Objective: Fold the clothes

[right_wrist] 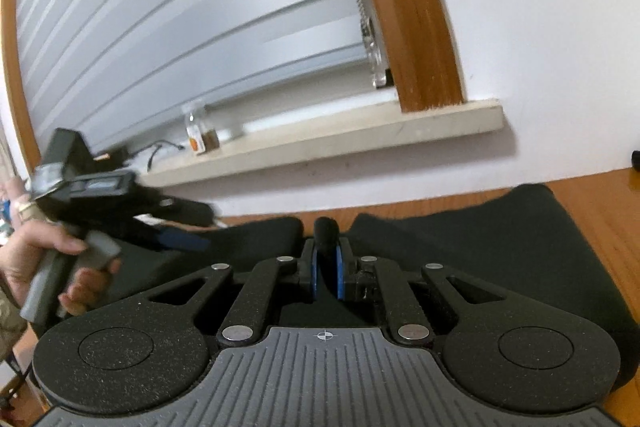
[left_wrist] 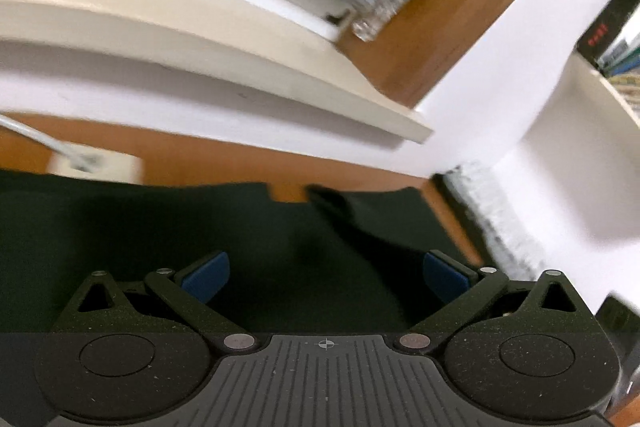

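While the right gripper (right_wrist: pixel 326 273) clamps its 2 blue pads on a bunched, rounded fold of the dark cloth (right_wrist: pixel 500 239), that soft matte cloth lies spread over the lower half of both views on a glossy orange-brown wooden table (right_wrist: pixel 600 195). Its far edge shows a notch at the frame's middle, just beyond the pinched fold.

At the left edge of the right view, a hand (right_wrist: pixel 44 263) grips the grey handle of the left gripper (left_wrist: pixel 326 277), a blocky black tool with 1 blue pad showing. In the left view its 2 flat blue pads stand wide apart, released, hovering above the cloth with nothing between them; the black linkage arms are grainy, the grip plate ribbed.

Behind, a smooth cream stone sill (right_wrist: pixel 360 135) runs across the middle, carrying a small clear glass bottle (right_wrist: pixel 197 133) with an orange label. Pale slatted blinds (right_wrist: pixel 160 27) fill the upper left, framed by streaky wood trim (right_wrist: pixel 416 27) against a plain white wall (right_wrist: pixel 540 27). Books (left_wrist: pixel 612 39) stand on a shelf at the left view's right edge.
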Motion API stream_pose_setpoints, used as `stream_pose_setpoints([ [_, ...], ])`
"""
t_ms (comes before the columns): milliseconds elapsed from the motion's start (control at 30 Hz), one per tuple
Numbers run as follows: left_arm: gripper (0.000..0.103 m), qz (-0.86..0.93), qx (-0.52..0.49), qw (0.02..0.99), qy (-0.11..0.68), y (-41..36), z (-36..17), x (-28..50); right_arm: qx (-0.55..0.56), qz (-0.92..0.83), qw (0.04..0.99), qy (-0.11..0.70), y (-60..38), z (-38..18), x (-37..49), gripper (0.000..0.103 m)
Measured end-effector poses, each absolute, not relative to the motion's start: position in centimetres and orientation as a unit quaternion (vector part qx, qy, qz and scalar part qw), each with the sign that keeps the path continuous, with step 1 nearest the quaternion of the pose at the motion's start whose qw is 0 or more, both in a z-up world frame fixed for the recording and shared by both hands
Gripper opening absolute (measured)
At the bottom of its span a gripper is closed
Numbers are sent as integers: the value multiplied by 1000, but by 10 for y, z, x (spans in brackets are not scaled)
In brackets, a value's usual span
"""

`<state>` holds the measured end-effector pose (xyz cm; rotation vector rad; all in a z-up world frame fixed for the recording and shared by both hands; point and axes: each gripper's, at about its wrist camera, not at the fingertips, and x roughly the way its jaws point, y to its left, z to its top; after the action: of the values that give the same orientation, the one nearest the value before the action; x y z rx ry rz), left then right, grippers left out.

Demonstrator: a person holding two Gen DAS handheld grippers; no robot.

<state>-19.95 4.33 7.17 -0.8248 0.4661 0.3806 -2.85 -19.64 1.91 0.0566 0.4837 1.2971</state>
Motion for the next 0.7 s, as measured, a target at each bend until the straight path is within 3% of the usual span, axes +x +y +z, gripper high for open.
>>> stream_pose_setpoints([
  [300, 95, 110, -507, 830, 205, 46, 41, -115, 59, 603, 766, 214, -212, 19, -25, 10],
  [333, 90, 106, -513, 828, 201, 48, 38, -108, 61, 604, 766, 214, -213, 19, -25, 10],
  [500, 44, 110, -492, 837, 211, 57, 37, -93, 58, 609, 763, 209, -216, 15, -32, 10],
  [533, 19, 112, -486, 840, 214, 58, 38, -94, 61, 612, 761, 208, -217, 15, -33, 10],
  [567, 6, 111, -478, 844, 215, 59, 40, -96, 64, 615, 759, 206, -217, 15, -35, 10],
  [700, 6, 112, -420, 876, 209, 54, 74, -117, 73, 640, 739, 194, -211, 20, -49, 10],
])
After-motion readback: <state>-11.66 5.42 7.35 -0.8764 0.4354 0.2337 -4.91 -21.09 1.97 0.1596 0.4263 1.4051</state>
